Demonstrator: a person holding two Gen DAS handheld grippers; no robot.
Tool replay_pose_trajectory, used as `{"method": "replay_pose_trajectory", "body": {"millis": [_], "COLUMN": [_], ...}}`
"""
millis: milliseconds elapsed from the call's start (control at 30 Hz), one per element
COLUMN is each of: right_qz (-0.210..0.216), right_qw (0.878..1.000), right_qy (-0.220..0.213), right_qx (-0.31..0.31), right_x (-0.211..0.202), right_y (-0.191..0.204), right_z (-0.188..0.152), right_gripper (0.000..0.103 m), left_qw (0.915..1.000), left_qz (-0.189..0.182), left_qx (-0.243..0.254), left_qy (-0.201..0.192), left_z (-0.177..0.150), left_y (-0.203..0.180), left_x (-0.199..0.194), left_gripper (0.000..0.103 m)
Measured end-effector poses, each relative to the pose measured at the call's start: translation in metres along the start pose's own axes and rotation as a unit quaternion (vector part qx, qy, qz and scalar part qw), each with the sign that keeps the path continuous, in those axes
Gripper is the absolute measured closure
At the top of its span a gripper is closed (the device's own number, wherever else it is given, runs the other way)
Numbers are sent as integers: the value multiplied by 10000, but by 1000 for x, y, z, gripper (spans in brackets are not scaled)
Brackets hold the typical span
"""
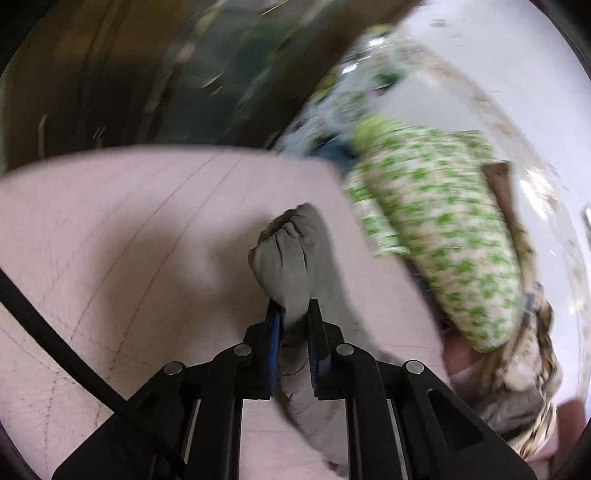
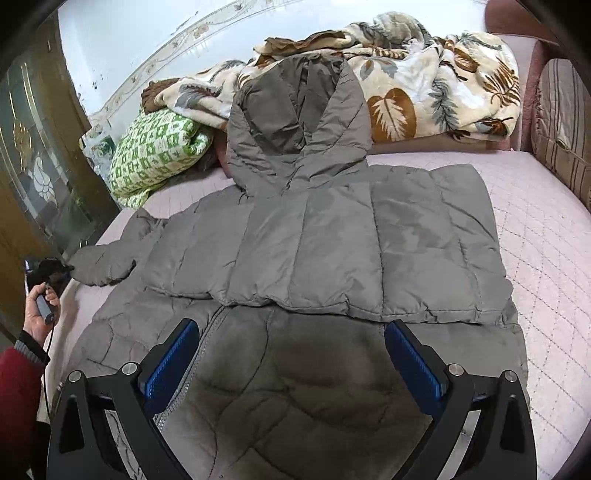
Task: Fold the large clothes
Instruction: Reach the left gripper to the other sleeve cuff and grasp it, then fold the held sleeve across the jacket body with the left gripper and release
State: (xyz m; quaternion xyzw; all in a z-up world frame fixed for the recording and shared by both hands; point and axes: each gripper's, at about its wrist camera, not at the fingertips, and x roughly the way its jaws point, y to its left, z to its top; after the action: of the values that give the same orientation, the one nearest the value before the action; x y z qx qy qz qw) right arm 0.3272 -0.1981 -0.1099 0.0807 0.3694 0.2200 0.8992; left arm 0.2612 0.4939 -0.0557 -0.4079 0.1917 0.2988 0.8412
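- Pink quilted bedspread [image 2: 535, 229] covers the bed, stitched in a diamond pattern; it carries everything here.
- Along the far edge of the bed lies a heap of leaf-print blanket [image 2: 424, 85], cream with brown and grey leaves, and at the far left corner a green-and-white patterned bundle [image 2: 155, 151].
- Behind the bed stands a pale wall with a decorative border [image 2: 192, 33]; on the left is a dark wooden door with patterned glass [image 2: 33, 155], and at the far right corner a striped cushion [image 2: 565, 122].
- My grey padded hooded jacket [image 2: 314, 236] lies spread over the middle of the bed, hood toward the far edge, its lower part folded up over the body, lining showing near me.
- Its sleeve [image 2: 103, 262] stretches toward the left edge of the bed.
- My left tongs [image 1: 293, 314] are clamped together on the sleeve's bunched cuff [image 1: 284, 258], held above the bedspread; that view is blurred.
- My left hand [image 2: 38, 314], in a red sleeve, grips the tool's handle at the left edge.
- My right tongs [image 2: 291, 354] hang over the jacket's near part, fingers wide apart with nothing between the blue pads [image 2: 173, 358].
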Motion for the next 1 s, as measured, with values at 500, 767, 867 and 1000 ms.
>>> {"method": "replay_pose_trajectory", "body": {"millis": [500, 767, 867, 1000], "right_qz": [-857, -675, -678, -691], "right_qw": [9954, 9927, 9903, 9866], "right_qy": [-394, -669, -798, -910], "right_qx": [148, 748, 912, 1167], "right_x": [-33, -58, -69, -81], "right_y": [-31, -66, -79, -95], "right_z": [7, 11, 12, 12], "right_gripper": [1, 1, 1, 1], "left_qw": [9587, 9201, 9058, 8915], "left_qz": [-1713, -2498, -2602, -2532], "left_qx": [2218, 3013, 3342, 3717], "left_qy": [-492, -148, 108, 546], "left_z": [-67, -154, -201, -267], "left_y": [-250, -359, -392, -410], "left_x": [-157, -225, -225, -206], "left_gripper": [91, 91, 91, 91]}}
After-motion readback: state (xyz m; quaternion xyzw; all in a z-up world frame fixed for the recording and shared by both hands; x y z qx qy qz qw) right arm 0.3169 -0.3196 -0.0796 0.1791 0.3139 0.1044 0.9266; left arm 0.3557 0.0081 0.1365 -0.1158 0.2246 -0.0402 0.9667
